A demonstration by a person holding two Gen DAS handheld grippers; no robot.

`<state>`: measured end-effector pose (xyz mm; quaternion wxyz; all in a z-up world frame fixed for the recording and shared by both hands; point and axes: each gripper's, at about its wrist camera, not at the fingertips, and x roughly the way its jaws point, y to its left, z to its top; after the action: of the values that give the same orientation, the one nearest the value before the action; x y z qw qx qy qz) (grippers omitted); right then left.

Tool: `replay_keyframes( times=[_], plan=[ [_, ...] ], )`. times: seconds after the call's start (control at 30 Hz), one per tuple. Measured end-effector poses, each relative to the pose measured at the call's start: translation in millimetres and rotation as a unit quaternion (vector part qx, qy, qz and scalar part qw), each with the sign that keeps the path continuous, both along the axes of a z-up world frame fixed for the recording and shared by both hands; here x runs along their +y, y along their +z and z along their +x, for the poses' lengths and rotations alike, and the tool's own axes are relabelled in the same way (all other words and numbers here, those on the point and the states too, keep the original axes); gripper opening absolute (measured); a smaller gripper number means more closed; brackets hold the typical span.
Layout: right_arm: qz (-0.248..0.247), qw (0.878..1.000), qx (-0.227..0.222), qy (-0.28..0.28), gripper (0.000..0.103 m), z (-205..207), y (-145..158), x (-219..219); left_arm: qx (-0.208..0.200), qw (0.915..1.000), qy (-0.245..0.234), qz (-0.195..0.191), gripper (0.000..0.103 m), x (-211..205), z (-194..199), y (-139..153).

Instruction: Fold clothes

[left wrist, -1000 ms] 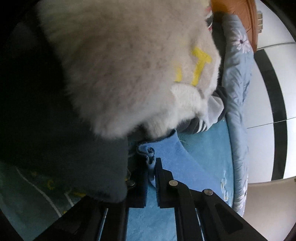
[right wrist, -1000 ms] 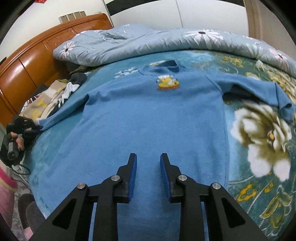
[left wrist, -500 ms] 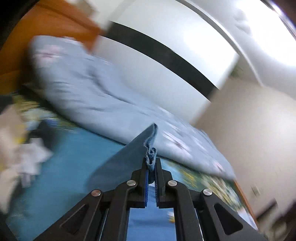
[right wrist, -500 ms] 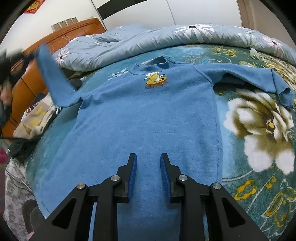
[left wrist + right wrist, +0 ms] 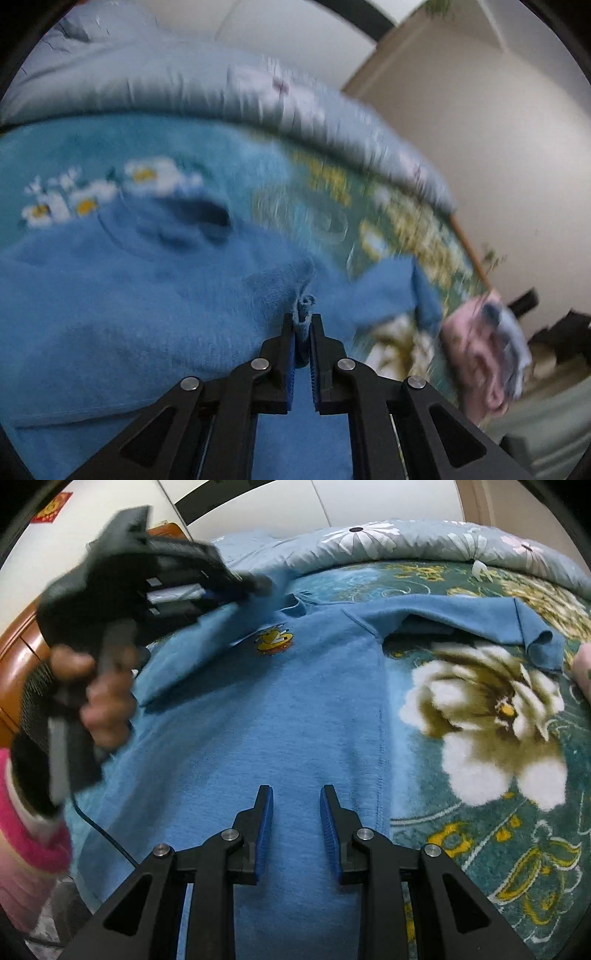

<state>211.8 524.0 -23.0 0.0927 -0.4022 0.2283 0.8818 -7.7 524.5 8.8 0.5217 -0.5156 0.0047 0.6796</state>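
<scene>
A blue sweater (image 5: 280,716) with a yellow duck patch (image 5: 274,639) lies flat on the flowered bedspread. My left gripper (image 5: 303,325) is shut on the cuff of its left sleeve (image 5: 304,303) and holds it over the sweater's chest; this gripper also shows in the right wrist view (image 5: 255,585), with the sleeve (image 5: 192,653) folded across the body. My right gripper (image 5: 296,797) is open and empty, hovering over the sweater's lower part. The other sleeve (image 5: 480,616) lies stretched out to the right.
A rolled grey-blue flowered quilt (image 5: 406,542) lies along the far side of the bed. A wooden headboard (image 5: 14,657) stands at the left. A pink garment (image 5: 476,350) sits at the bed's right edge. White wall and wardrobe stand behind.
My left gripper has swung the sleeve cuff up from the left bed edge and across over the sweater's chest. The right gripper has stayed over the lower part, open.
</scene>
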Motion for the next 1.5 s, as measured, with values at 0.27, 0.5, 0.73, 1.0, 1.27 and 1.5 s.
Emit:
replay_keyframes(
  times=[0.27, 0.5, 0.73, 1.0, 1.27, 1.5],
  plan=[
    [-0.010, 1.000, 0.025, -0.009, 0.027, -2, 12, 20, -0.010, 0.9992, 0.027, 0.027, 0.055, -85, -21, 12],
    [-0.092, 0.993, 0.071, -0.028, 0.037, -59, 19, 76, 0.080, 0.9652, 0.226, -0.104, 0.066, -157, -69, -17],
    [-0.208, 0.975, 0.048, -0.059, 0.037, -96, -21, 105, 0.039, 0.9633, 0.242, -0.109, 0.066, -181, -71, -47],
    [-0.064, 0.994, 0.093, -0.010, 0.006, -101, 42, 85, 0.044, 0.9644, 0.236, -0.111, 0.066, -178, -60, -44],
    [-0.038, 0.999, 0.002, -0.038, 0.007, -100, 6, 98, 0.074, 0.9633, 0.214, -0.144, 0.069, -163, -50, -46],
    [0.073, 0.993, 0.007, -0.092, 0.036, -46, 52, 132, 0.065, 0.9637, 0.237, -0.104, 0.069, -202, -41, -25]
  ],
)
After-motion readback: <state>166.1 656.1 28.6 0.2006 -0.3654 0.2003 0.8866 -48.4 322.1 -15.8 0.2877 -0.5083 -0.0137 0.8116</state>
